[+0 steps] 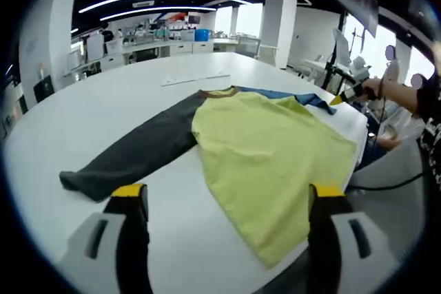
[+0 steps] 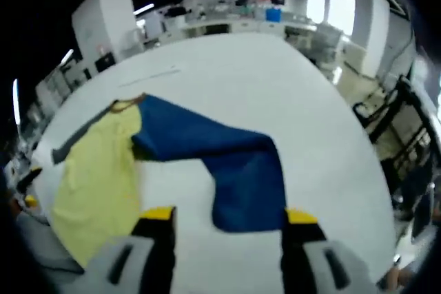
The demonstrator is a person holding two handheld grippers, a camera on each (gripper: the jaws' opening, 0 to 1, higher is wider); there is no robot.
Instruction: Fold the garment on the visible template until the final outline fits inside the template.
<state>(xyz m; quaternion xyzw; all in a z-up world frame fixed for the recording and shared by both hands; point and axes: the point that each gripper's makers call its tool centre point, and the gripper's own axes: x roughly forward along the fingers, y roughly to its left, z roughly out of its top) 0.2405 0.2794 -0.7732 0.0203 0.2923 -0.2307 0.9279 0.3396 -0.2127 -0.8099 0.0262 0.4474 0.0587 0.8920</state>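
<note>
Since the garment (image 1: 269,163) is lying pretty much flat and spread out on the white surface (image 1: 124,94), you're basically at the start of this one. In the left gripper view the yellow body is open toward you, the dark grey sleeve (image 1: 138,153) runs out long to the left, and the blue sleeve (image 1: 303,98) pokes out at the far side. In the right gripper view that blue sleeve (image 2: 227,163) looks bent over on itself, but I can't tell if that's a real fold or just how it landed.

Your left gripper (image 1: 227,201) has its jaws wide apart, holding nothing, hovering just short of the yellow hem. Your right gripper (image 2: 224,219) is the same deal, jaws spread and empty, right by the end of the blue sleeve.

I honestly can't make out any template outline on the surface, so no way to judge fit yet. My guess: both sleeves need to come in over the body, then the body gets folded down
</note>
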